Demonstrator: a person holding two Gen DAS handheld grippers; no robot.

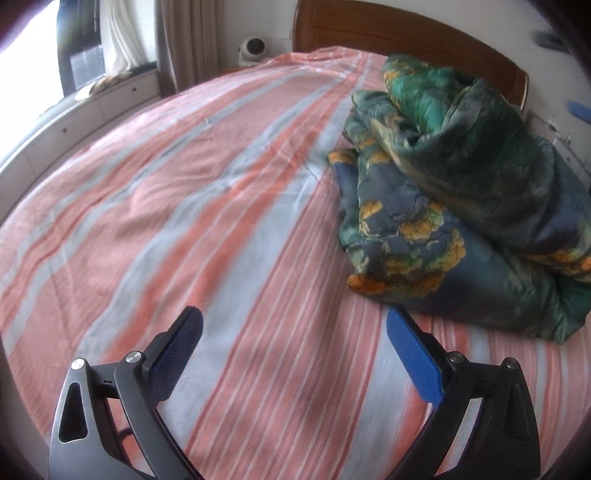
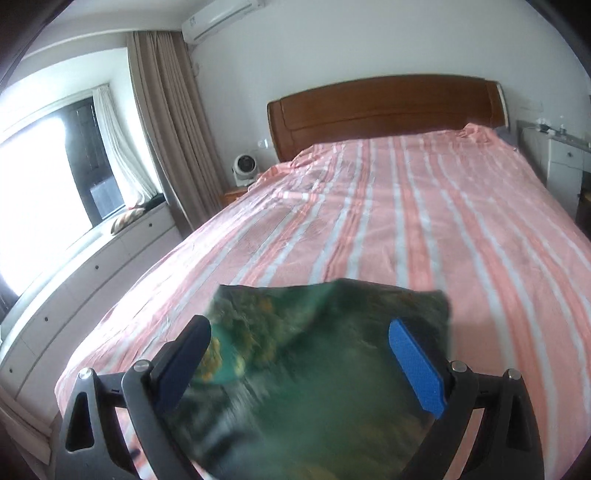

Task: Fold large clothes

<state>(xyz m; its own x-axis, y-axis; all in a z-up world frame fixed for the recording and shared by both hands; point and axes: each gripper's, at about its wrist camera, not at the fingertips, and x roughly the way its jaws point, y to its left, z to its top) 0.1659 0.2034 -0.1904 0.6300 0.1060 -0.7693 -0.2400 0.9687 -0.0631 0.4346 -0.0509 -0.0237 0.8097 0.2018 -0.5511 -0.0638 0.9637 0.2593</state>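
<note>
A: Where does the green floral quilt (image 1: 461,192) sit?

B: In the left wrist view it lies bunched in a rumpled heap on the pink-and-grey striped bedsheet (image 1: 207,206), toward the right side of the bed, with the wooden headboard (image 1: 399,33) behind it. Yellow flowers show along its lower folds.

A: And the left gripper (image 1: 295,332)?

B: Its jaws stand wide apart over bare sheet, nothing between the blue pads; the heap lies just beyond its right finger, and contact cannot be told.

A: What about the right gripper (image 2: 299,343)?

B: Its fingers also stand wide. A blurred green stretch of the quilt (image 2: 332,354) spreads between and under them, its upper edge crossing the striped sheet (image 2: 406,206). Whether the pads actually press on the cloth cannot be told; the fabric is smeared there.

A: Anything else around?

B: A small white fan (image 2: 244,168) beside the headboard (image 2: 384,107), beige curtains (image 2: 166,122) by the bright window (image 2: 40,177), and an air conditioner (image 2: 221,18) high on the wall
</note>
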